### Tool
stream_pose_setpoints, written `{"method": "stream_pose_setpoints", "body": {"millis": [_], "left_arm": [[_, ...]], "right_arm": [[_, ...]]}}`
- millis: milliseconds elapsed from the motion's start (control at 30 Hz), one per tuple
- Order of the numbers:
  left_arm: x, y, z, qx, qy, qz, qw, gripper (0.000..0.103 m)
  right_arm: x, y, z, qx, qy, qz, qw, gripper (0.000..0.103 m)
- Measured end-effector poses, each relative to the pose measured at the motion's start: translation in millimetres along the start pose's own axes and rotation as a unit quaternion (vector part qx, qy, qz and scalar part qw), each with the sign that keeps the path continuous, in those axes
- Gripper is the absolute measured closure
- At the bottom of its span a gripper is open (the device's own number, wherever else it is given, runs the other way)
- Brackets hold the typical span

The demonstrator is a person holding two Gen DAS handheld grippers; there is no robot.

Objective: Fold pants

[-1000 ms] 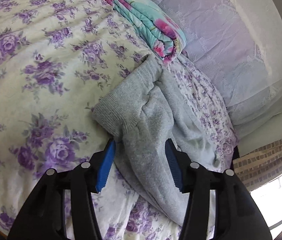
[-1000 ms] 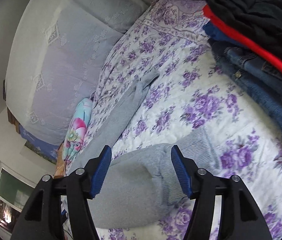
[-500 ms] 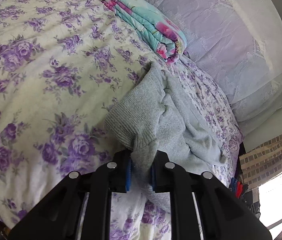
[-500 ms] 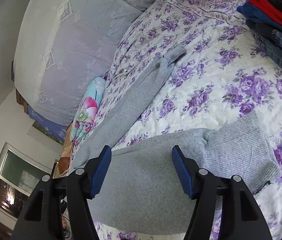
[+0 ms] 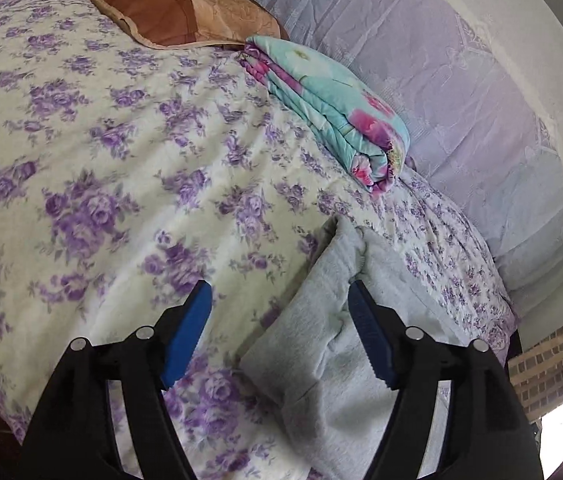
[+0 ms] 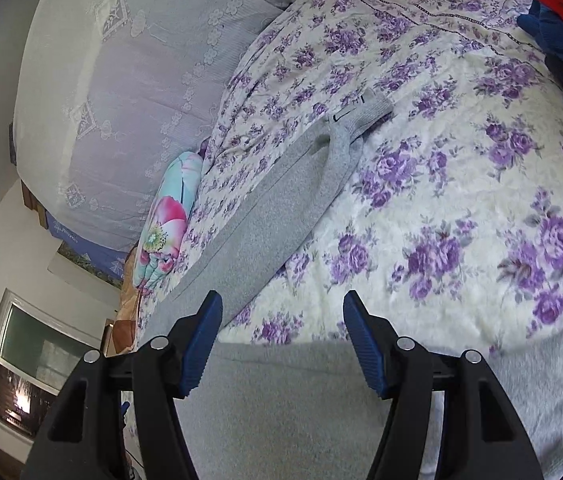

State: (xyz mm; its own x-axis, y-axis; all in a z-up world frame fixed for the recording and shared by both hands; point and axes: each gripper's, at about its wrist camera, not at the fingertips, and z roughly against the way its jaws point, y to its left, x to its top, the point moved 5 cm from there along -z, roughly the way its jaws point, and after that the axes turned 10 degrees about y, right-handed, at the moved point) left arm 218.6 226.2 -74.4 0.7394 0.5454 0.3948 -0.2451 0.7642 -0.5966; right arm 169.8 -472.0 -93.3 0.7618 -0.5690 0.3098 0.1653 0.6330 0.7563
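The grey sweatpants (image 5: 321,364) lay on the floral bedspread (image 5: 81,168) at lower centre-right. The left gripper (image 5: 279,320) and right gripper (image 6: 281,328) hung above them, jaws wide and holding nothing, probably positioned to pick the next grasp point.

Two wrist cameras, close above the bed

Each looks forward and down between its own blue fingers. Both share the grey pants (image 5: 333,344) (image 6: 281,216), floral bedspread (image 5: 101,168) (image 6: 461,208), folded teal quilt (image 5: 333,108) (image 6: 169,220) and far lace curtain (image 5: 461,80) (image 6: 121,92).
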Motion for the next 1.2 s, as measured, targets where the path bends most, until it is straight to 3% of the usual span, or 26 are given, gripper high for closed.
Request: {"method": "stream_pose_setpoints", "body": {"millis": [133,267,400,500,600,633,700,800,900,1033,1133,1200], "left_arm": [[14.4,-37.9,-37.8,-0.011,0.032,-0.018,0.9993,0.028],[11.9,-82.3,-77.5,-0.025,0.074,-0.049,0.9958,0.028],[0.0,-118.5,-109.9,-0.002,0.088,-0.107,0.9903,0.026],[3.7,-113.4,-133.1,0.034,0.084,-0.107,0.9901,0.024],[7.8,-99.2,-155.1,0.047,0.089,-0.118,0.9879,0.024],[6.9,-99.0,-156.3,0.05,0.079,-0.127,0.9875,0.023],[1.1,-106.0,-154.7,0.072,0.066,-0.156,0.9829,0.021],[-3.1,-114.9,-148.3,0.093,0.058,-0.18,0.9776,0.02],[8.7,-120.0,-123.5,0.062,0.039,-0.168,0.9831,0.012],[39.8,-111.5,-93.1,0.097,-0.014,-0.163,0.9817,0.006],[58.4,-89.1,-95.5,0.109,0.005,-0.14,0.984,0.005],[64.1,-72.4,-104.8,0.094,0.035,-0.115,0.9883,0.005]], "right_arm": [[3.6,9.8,-17.0,0.033,0.019,-0.015,0.999,0.039],[2.4,41.8,-45.6,0.032,0.043,0.03,0.998,0.037],[10.0,78.3,-86.2,0.041,0.062,0.078,0.994,0.035],[20.0,89.4,-122.4,0.03,0.08,0.1,0.991,0.03],[31.8,65.7,-156.0,0.002,0.098,0.067,0.993,0.03],[33.6,51.7,-163.1,-0.001,0.103,0.048,0.994,0.03],[34.9,33.5,-166.1,0.042,0.1,0.017,0.994,0.033],[34.2,27.9,-158.5,0.068,0.097,0.011,0.993,0.038],[30.9,32.0,-158.1,0.061,0.091,0.037,0.993,0.037],[25.4,41.2,-161.2,0.044,0.084,0.079,0.992,0.029],[24.3,44.2,-162.6,0.05,0.08,0.097,0.991,0.021],[23.6,48.3,-164.9,0.051,0.078,0.11,0.99,0.016]]}}
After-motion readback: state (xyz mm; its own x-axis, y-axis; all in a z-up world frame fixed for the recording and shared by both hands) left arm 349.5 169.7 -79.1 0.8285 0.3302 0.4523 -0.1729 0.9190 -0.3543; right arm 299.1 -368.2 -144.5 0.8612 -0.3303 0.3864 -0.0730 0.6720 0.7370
